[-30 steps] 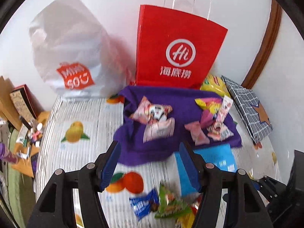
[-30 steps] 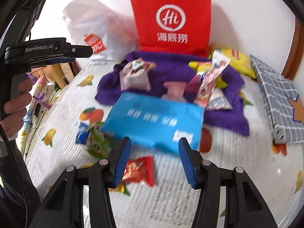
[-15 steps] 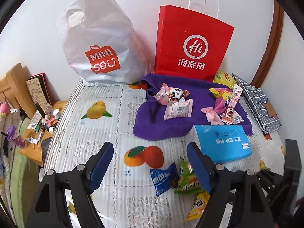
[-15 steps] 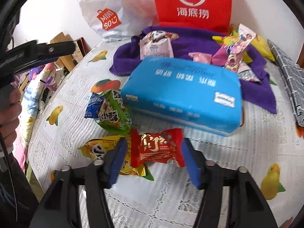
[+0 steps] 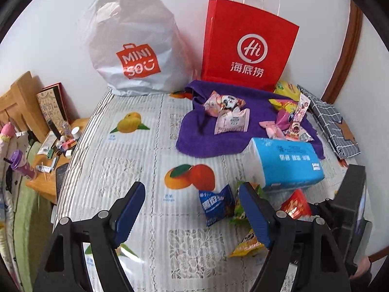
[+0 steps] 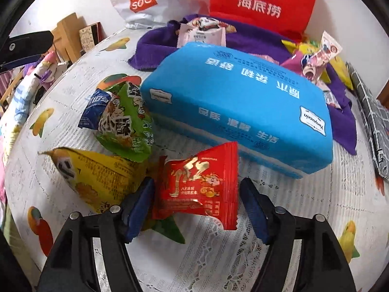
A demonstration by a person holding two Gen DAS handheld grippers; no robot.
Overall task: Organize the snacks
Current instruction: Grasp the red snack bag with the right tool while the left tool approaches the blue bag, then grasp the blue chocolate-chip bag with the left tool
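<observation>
- Blue-padded left gripper [image 5: 190, 215] hanging wide apart over bare fruit-print tablecloth [image 5: 126, 160], nothing between the pads. Dark blue packet [image 5: 216, 204] at 3 o'clock of centre, loose. Purple towel [image 5: 206, 133] with sorted sweets at 12.
- Red snack packet [image 6: 199, 187] sitting right between the right gripper [image 6: 197, 208] pads, jaws just been closing in, left pad about touching, right pad not yet pressing. Yellow packet [image 6: 97, 177] at 9 o'clock, blue tissue pack [image 6: 238, 112] at 12.
- Looks like the pick-up step; next probably squeeze, lift, carry towards the towel.
</observation>
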